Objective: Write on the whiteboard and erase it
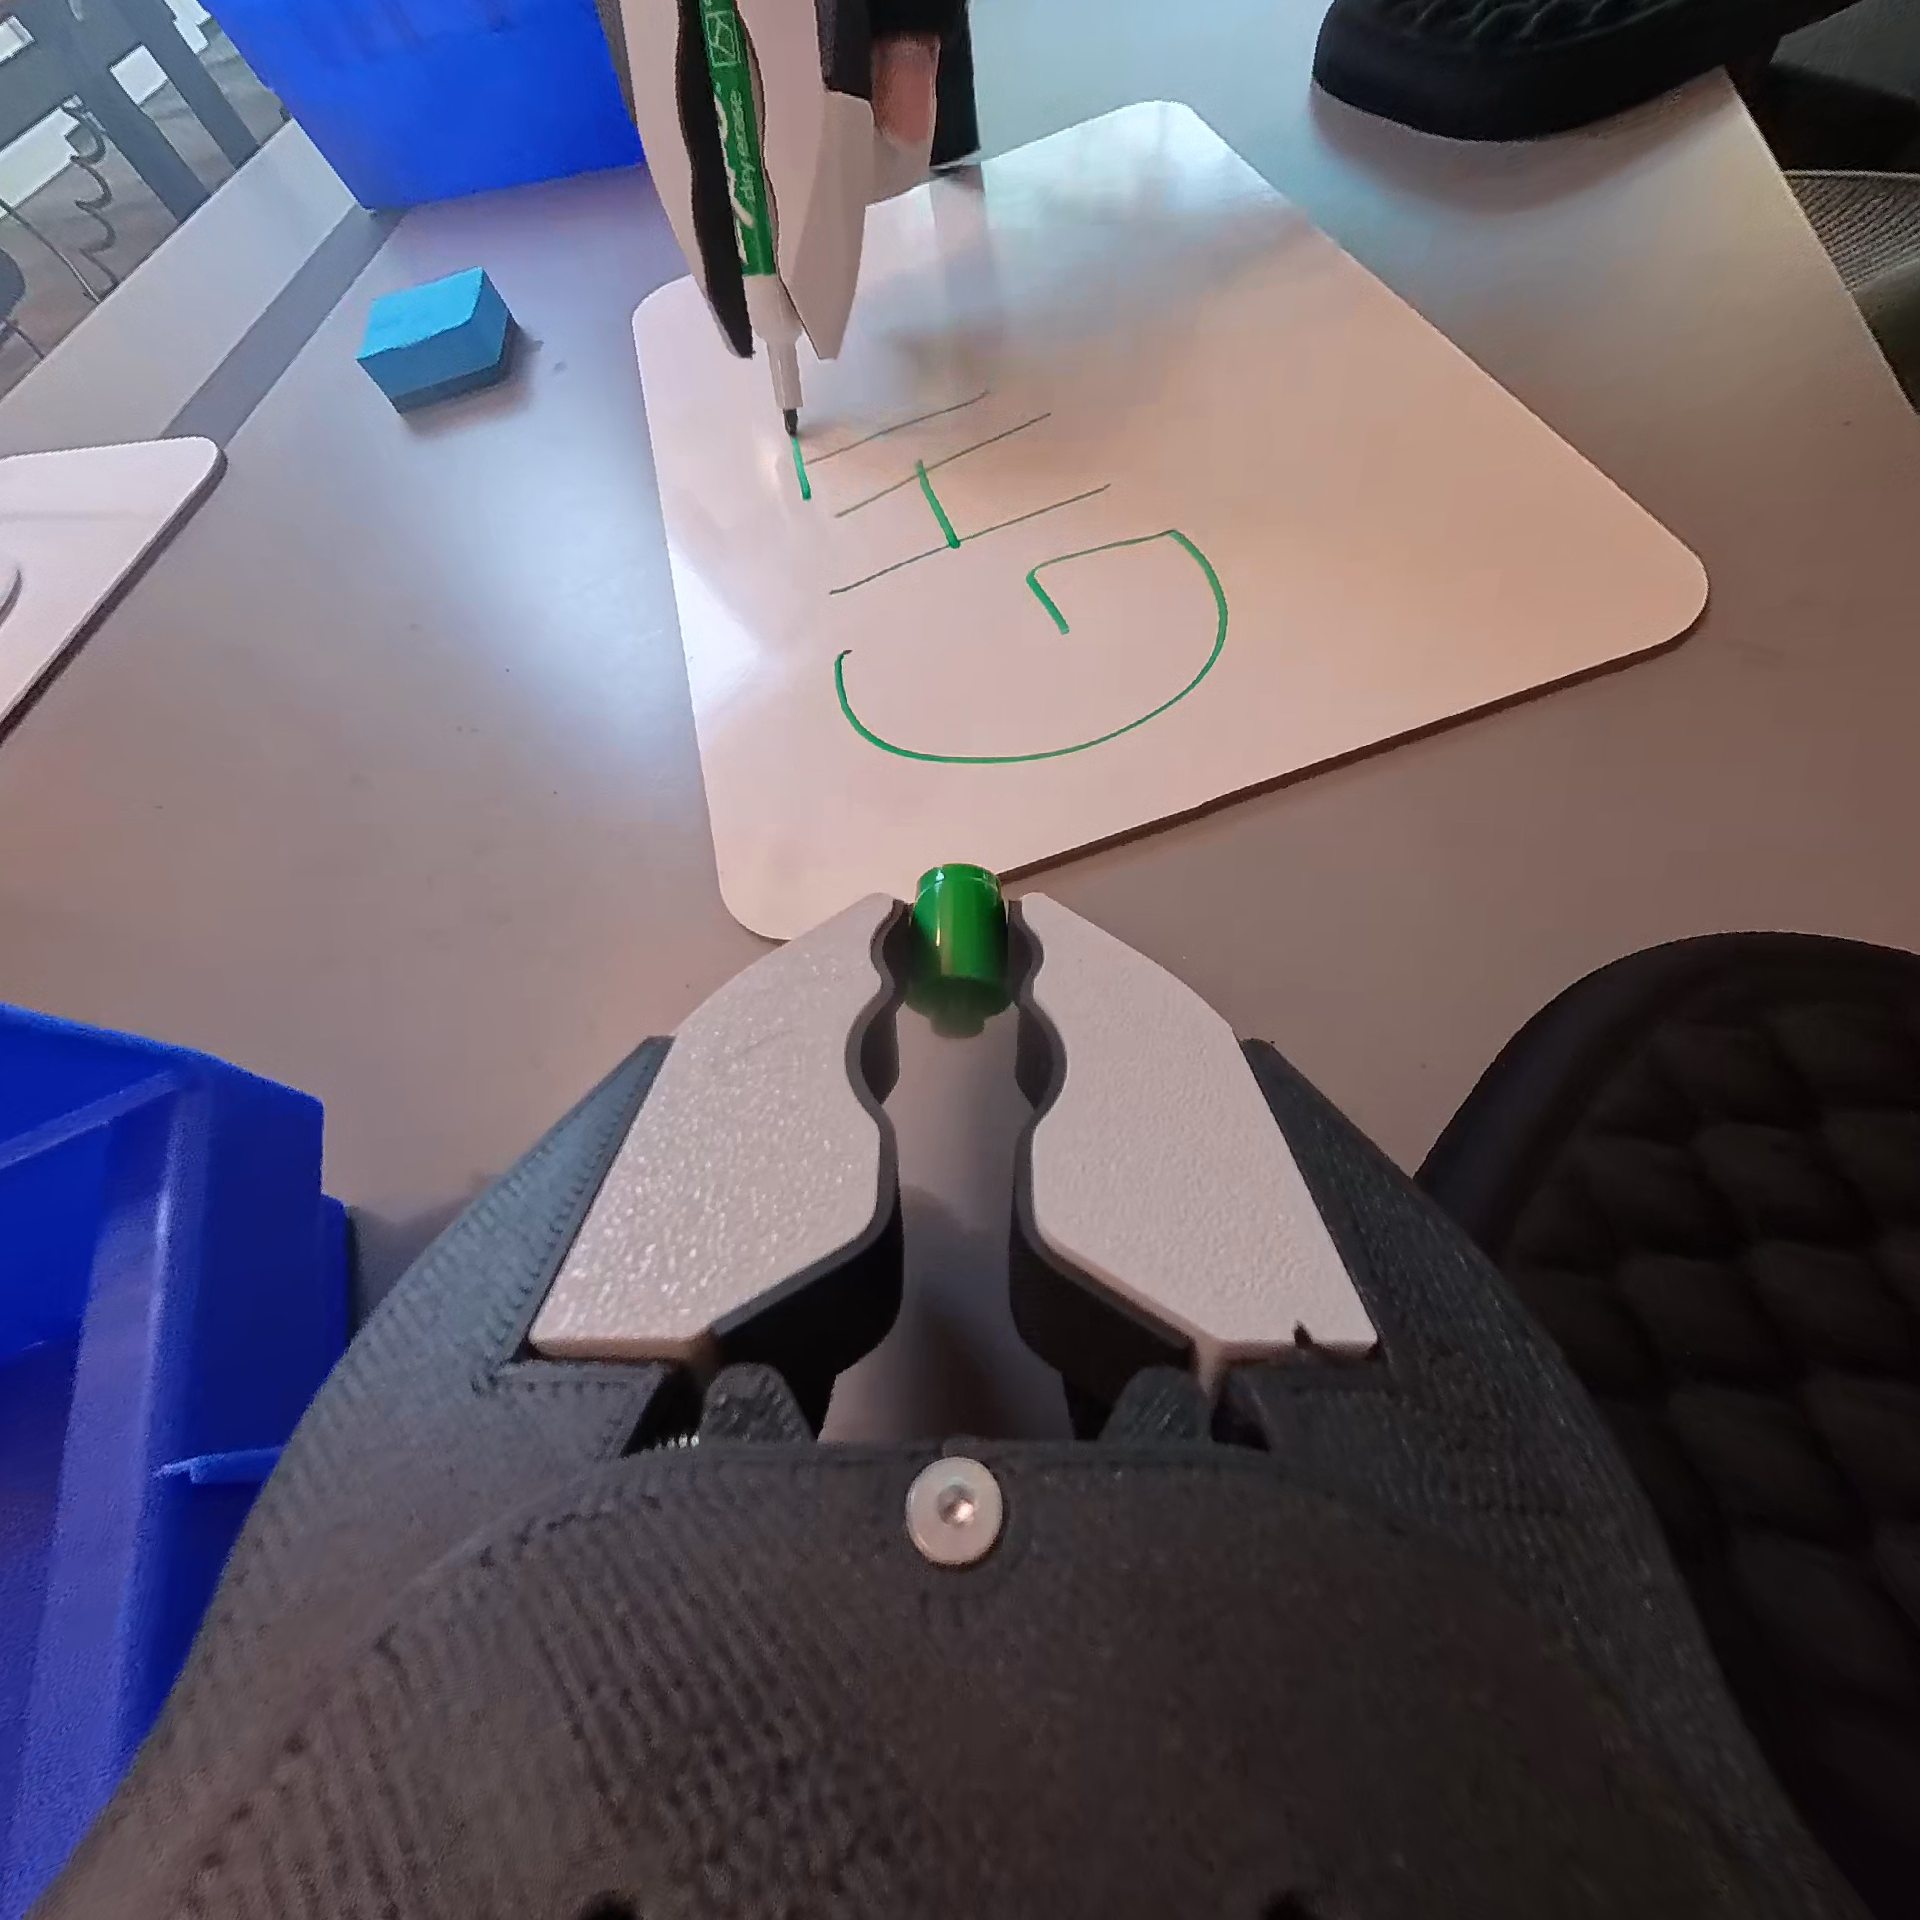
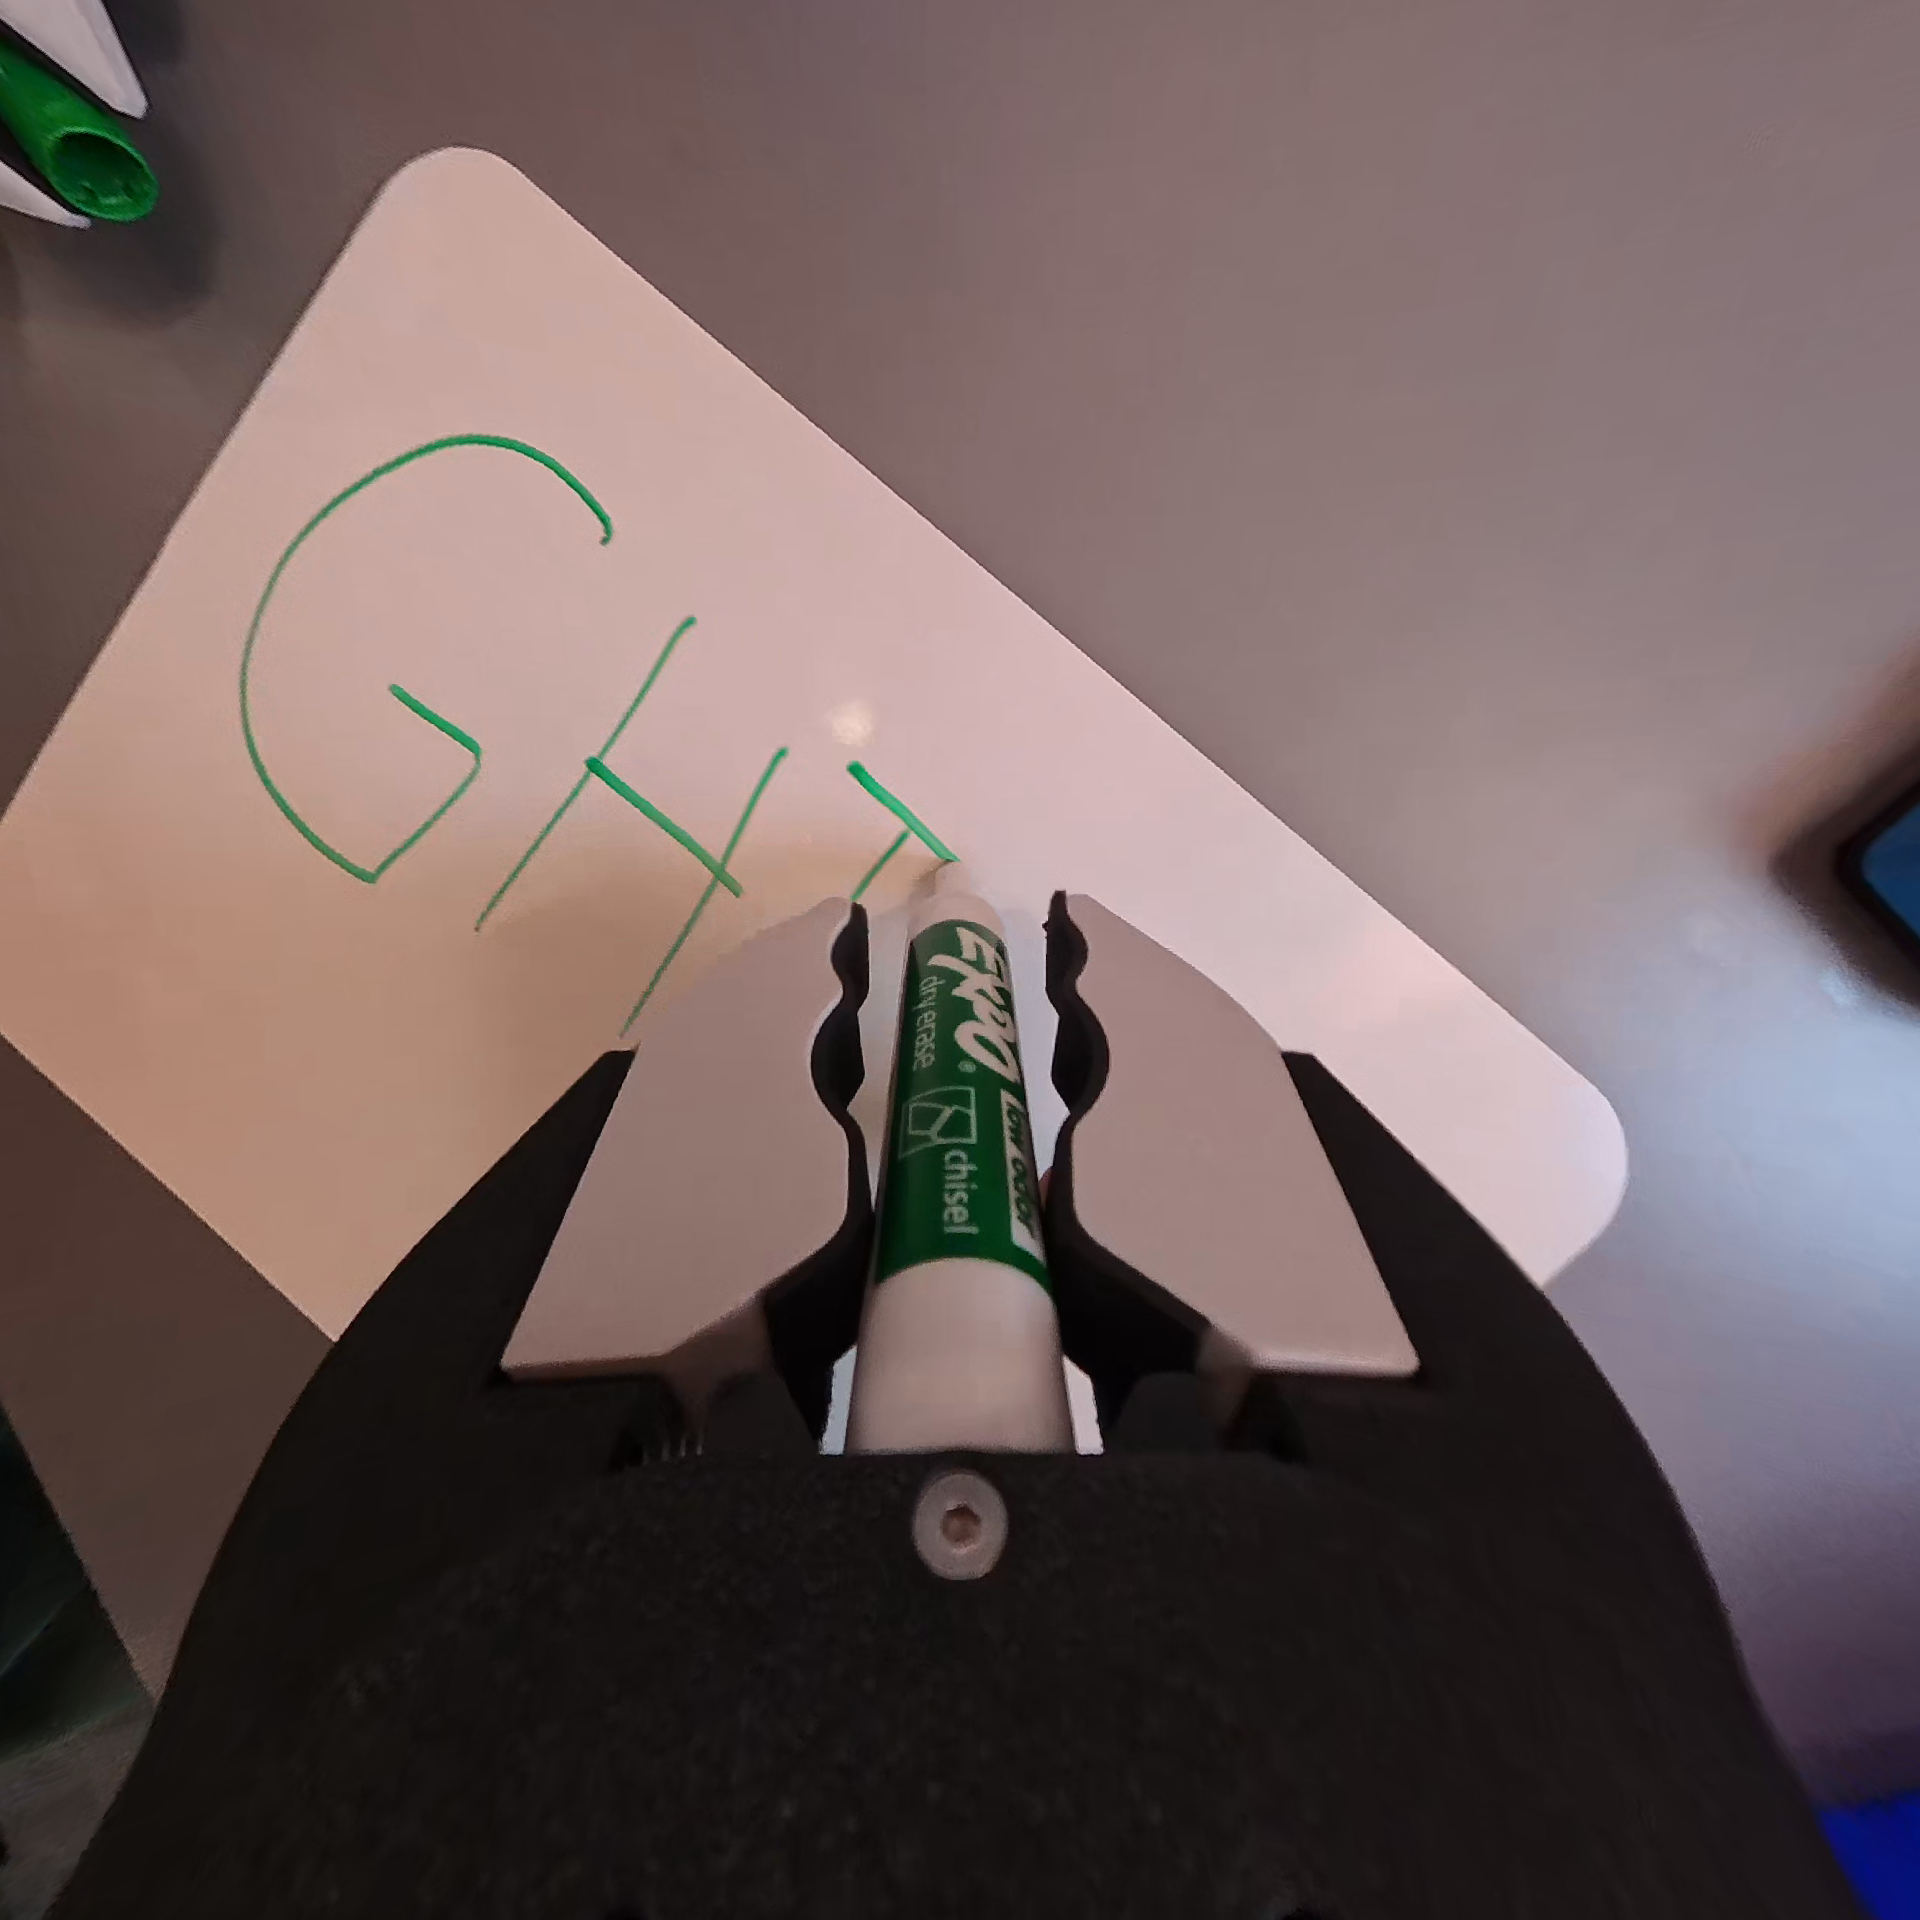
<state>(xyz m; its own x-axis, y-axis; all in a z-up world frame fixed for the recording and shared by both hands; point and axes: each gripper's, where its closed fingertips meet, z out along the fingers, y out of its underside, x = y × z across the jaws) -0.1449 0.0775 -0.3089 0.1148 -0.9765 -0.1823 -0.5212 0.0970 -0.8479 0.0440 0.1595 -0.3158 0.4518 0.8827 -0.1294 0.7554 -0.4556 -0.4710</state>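
Right gripper (image 2: 956, 914) was clamped on the green marker (image 2: 961, 1132), tip touching the whiteboard (image 1: 1403, 540) at its far-left part. Left gripper (image 1: 958, 914) was clamped on the green cap (image 1: 956, 951), near edge. Risks, as judged: marker slipping under pressure; unheld board sliding. Count: one marker, one cap, one blue eraser (image 1: 436, 338), far left; two blue bins (image 1: 125, 1299).

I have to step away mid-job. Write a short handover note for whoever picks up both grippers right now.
Right gripper: shut on the green marker, tip down on the whiteboard, mid-stroke.
Left gripper: shut on the marker cap, held just off the whiteboard's near corner.
Blue eraser: lying on the table beside the whiteboard, untouched.
Done: cap off, several green strokes written.
Left: finish the current stroke, probably recap the marker, then pick up the eraser and wipe the whiteboard.
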